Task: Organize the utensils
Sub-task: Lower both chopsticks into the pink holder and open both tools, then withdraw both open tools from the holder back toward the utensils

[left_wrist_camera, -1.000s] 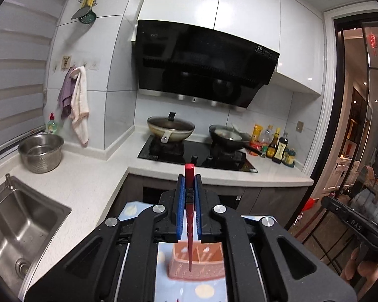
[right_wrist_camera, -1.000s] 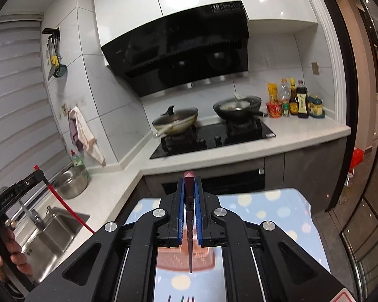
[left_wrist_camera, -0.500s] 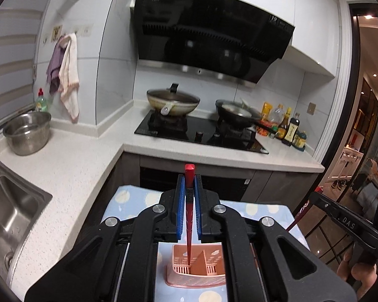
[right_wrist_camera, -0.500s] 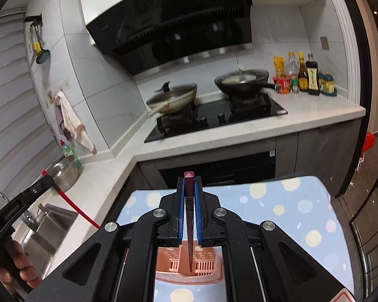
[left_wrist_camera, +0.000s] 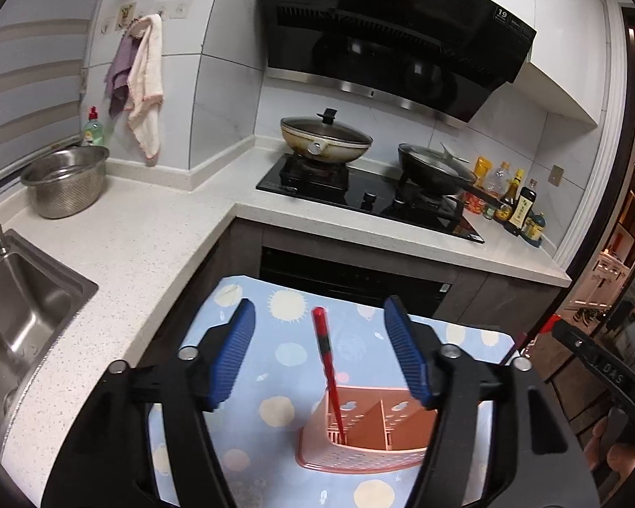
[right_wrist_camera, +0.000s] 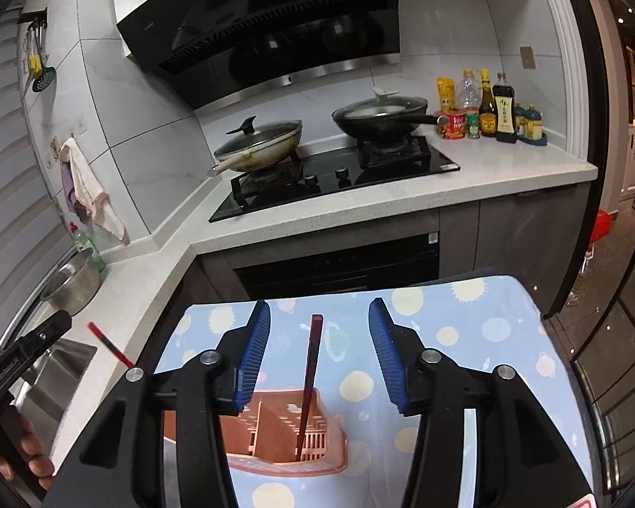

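Over the pink utensil basket (left_wrist_camera: 372,436) on the desk (left_wrist_camera: 275,347), both hand-held grippers are opening: left hand-held gripper (left_wrist_camera: 319,351) around a red chopstick (left_wrist_camera: 327,364), right hand-held gripper (right_wrist_camera: 319,351) around a dark red chopstick (right_wrist_camera: 311,372), both standing inside the basket.

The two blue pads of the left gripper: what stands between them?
In the left wrist view, a red chopstick, untouched, its lower end inside the pink holder.
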A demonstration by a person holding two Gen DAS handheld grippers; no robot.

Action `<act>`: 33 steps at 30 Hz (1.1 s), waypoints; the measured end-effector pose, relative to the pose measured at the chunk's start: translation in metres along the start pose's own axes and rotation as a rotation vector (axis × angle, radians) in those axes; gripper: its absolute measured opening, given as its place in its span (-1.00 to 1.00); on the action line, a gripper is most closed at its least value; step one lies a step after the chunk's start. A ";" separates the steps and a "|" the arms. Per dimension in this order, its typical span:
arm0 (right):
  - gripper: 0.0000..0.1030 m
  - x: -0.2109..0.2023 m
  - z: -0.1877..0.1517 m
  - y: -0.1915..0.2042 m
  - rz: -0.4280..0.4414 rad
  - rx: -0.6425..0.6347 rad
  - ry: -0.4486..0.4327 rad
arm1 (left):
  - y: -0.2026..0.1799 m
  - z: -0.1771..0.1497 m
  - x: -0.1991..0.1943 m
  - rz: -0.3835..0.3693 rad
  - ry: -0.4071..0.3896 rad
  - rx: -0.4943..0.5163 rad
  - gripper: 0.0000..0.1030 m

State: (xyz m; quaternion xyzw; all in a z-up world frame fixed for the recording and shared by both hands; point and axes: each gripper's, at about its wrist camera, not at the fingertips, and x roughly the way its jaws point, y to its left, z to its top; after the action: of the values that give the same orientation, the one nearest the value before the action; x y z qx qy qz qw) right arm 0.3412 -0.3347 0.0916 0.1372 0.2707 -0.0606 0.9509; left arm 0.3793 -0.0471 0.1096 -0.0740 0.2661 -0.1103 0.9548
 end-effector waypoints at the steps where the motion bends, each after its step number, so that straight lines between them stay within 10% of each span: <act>1: -0.01 -0.004 0.000 0.000 0.000 -0.003 -0.003 | 0.001 0.000 -0.003 0.006 -0.003 0.003 0.33; 12: 0.14 -0.068 -0.045 -0.003 -0.003 -0.051 0.023 | 0.024 -0.032 -0.053 0.030 0.043 -0.006 0.43; 33: 0.15 -0.142 -0.234 -0.046 -0.105 -0.005 0.286 | 0.048 -0.238 -0.121 0.057 0.349 0.038 0.43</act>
State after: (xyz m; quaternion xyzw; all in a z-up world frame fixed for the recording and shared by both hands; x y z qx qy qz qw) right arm 0.0960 -0.3040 -0.0348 0.1278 0.4103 -0.0895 0.8985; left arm 0.1620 0.0094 -0.0424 -0.0284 0.4276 -0.0994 0.8980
